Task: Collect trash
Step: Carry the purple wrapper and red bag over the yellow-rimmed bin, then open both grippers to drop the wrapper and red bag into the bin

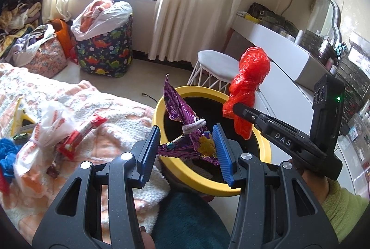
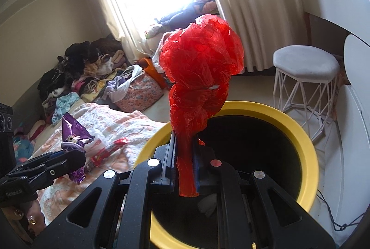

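left wrist view
left gripper [image 1: 187,145]: blue ribbed pads part open, clamped on the purple foil wrapper [image 1: 182,131] at lower centre.
wrapper: crinkled, shiny, a grey band around it, its tip rising over the yellow bin [image 1: 216,182].
right gripper [image 1: 239,109]: enters from the right, pinching the red plastic bag [image 1: 251,84].
bed blanket [image 1: 111,133]: fuzzy peach and white, touching the bin's left rim.

right wrist view
right gripper: jaws nearly closed on the bag's thin tail at lower centre.
red bag: crumpled, translucent, knotted, bulging upward at centre.
bin: round black mouth, open, directly beneath the bag; white stool [image 2: 305,64] well apart, right.
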Demonstrator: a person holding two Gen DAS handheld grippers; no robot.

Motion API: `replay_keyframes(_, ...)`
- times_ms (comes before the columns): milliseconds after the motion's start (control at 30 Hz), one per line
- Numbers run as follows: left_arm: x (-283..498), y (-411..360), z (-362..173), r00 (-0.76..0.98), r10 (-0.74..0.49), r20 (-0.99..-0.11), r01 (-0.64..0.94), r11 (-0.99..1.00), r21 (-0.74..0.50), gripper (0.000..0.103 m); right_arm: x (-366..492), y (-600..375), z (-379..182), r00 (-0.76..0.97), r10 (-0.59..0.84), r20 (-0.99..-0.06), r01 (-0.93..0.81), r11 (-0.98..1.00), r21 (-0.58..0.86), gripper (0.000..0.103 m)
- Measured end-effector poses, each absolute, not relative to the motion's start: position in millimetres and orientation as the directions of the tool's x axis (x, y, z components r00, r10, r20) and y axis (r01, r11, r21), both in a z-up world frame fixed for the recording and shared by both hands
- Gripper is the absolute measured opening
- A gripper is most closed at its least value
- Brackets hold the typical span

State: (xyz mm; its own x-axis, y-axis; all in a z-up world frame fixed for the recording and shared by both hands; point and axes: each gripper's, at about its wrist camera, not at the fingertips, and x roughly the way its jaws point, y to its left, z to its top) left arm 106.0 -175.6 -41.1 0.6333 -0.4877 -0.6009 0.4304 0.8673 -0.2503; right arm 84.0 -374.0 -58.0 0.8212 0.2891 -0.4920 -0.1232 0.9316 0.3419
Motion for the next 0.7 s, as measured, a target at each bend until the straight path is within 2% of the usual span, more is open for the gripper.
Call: replay_keyframes(700,134.7,-220.6,-70.4,0.570,-0.501,-0.651,0.465,0.850,-0.247,0.039,99.6,-397.2,-89.9,0.773,0.248,-0.584,-0.039,0.937,0.346,0.012)
